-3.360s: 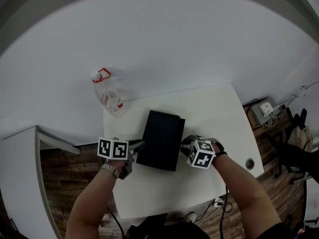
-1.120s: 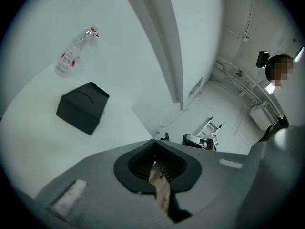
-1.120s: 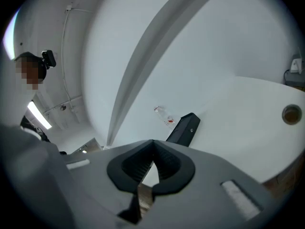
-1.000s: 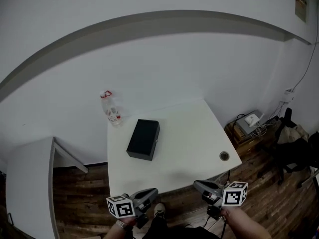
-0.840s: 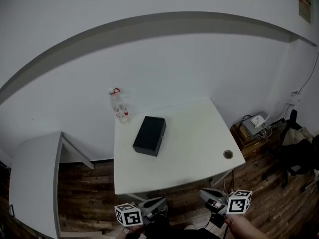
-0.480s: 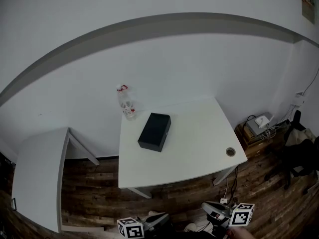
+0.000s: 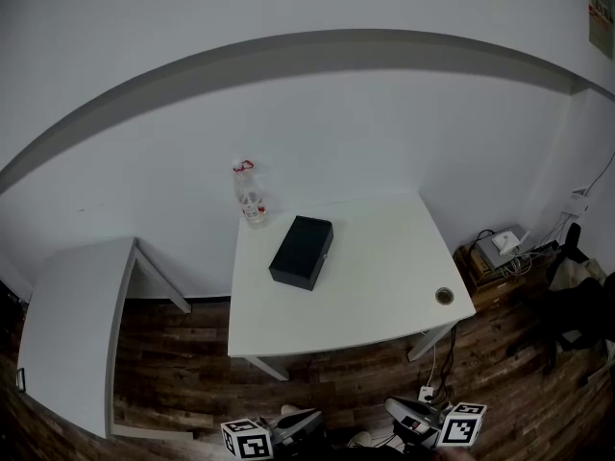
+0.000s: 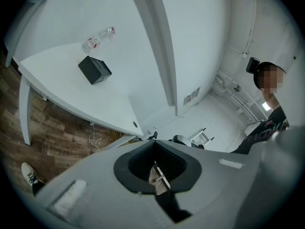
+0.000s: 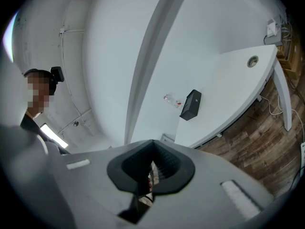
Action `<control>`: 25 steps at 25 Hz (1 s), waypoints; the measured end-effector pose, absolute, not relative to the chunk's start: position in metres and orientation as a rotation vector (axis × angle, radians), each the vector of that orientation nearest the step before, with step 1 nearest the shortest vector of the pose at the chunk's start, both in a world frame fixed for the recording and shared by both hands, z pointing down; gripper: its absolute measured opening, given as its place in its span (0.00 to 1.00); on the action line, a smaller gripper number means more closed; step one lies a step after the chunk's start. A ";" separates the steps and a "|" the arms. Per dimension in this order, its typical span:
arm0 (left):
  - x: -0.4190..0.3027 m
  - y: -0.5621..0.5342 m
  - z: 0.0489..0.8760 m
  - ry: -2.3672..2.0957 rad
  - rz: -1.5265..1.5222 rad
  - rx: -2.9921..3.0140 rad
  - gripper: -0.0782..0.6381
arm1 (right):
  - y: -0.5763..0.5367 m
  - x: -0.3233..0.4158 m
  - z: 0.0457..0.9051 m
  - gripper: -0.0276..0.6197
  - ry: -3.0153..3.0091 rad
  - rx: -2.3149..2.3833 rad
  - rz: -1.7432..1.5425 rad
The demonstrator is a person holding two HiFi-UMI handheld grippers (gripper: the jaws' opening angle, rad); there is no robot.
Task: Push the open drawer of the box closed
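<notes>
The black box [image 7: 302,252] lies on the white table [image 7: 375,291], near its back left part, and no drawer stands out from it. It shows small and far off in the left gripper view [image 8: 94,69] and in the right gripper view [image 9: 191,105]. Both grippers hang well in front of the table, over the wooden floor, at the bottom edge of the head view. My left gripper [image 7: 300,421] and my right gripper [image 7: 400,411] each have their jaws together with nothing between them. The same closed jaws show for the left gripper [image 8: 154,144] and the right gripper [image 9: 152,146].
A clear plastic bottle [image 7: 250,194] with a red cap stands at the table's back left corner. A round cable hole [image 7: 444,296] sits near the front right corner. A second white desk [image 7: 67,325] stands to the left. Devices and cables [image 7: 504,245] lie on the floor at the right.
The view has drawn far back from the table. Both grippers, which flanked the box earlier, now sit low over the floor. The box has not moved over the last second.
</notes>
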State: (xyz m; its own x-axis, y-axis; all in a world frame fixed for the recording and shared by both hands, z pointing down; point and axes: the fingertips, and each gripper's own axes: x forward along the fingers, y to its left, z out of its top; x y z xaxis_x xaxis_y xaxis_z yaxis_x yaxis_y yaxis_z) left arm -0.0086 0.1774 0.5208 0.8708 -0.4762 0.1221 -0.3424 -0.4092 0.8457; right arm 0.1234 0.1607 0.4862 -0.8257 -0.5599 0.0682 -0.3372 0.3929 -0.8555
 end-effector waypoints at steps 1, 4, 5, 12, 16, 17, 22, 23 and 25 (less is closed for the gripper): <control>-0.008 0.179 0.521 -0.601 -0.168 2.029 0.11 | 0.162 0.123 0.486 0.05 2.424 -0.788 -1.406; -0.009 0.182 0.524 -0.610 -0.201 2.015 0.11 | 0.164 0.122 0.486 0.05 2.432 -0.766 -1.415; -0.009 0.182 0.524 -0.614 -0.208 2.014 0.11 | 0.166 0.122 0.485 0.05 2.435 -0.759 -1.418; -0.012 0.182 0.523 -0.644 -0.196 2.008 0.11 | 0.170 0.120 0.481 0.05 2.461 -0.735 -1.401; -0.013 0.179 0.524 -0.649 -0.219 1.983 0.11 | 0.172 0.120 0.481 0.05 2.459 -0.727 -1.400; -0.013 0.176 0.525 -0.644 -0.245 1.964 0.11 | 0.172 0.121 0.481 0.05 2.456 -0.728 -1.399; -0.005 0.166 0.519 -0.635 -0.249 1.973 0.11 | 0.172 0.122 0.483 0.05 2.441 -0.729 -1.406; -0.004 0.165 0.520 -0.629 -0.243 1.976 0.11 | 0.171 0.123 0.482 0.05 2.439 -0.733 -1.404; -0.003 0.165 0.523 -0.623 -0.244 1.974 0.11 | 0.170 0.125 0.482 0.05 2.432 -0.741 -1.403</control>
State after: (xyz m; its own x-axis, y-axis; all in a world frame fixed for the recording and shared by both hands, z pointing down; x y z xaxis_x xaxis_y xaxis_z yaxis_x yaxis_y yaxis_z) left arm -0.0026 0.1647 0.5228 0.8462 -0.5243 0.0950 -0.3203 -0.3580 0.8770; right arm 0.1249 0.1698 0.4818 -0.8434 -0.5354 0.0453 -0.3074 0.4115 -0.8580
